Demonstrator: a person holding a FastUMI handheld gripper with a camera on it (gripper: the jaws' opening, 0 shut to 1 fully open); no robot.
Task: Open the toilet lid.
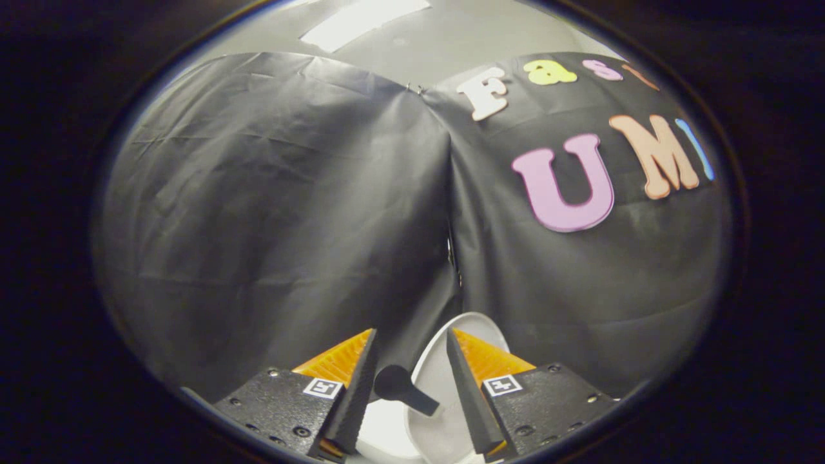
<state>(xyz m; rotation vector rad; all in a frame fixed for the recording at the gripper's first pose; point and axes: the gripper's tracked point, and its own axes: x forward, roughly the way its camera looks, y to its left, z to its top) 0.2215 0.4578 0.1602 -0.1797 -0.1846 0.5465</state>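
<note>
The white toilet lid [433, 381] stands raised and tilted, its rounded top edge reaching up past my right finger [465, 386] towards the black cloth wall. A small dark knob-like handle [401, 388] sticks out from the lid's face and lies in the gap between my fingers, touching neither as far as I can tell. My gripper [410, 336] is open, and its tips reach just beyond the handle. Below the handle, low between the fingers, shows another white surface [381, 433], probably the toilet's seat or bowl.
The black cloth wall [277, 212] of the booth hangs close ahead, with a seam [451, 245] where two panels meet just above the lid. A pale ceiling [412, 45] with a light panel lies above the cloth.
</note>
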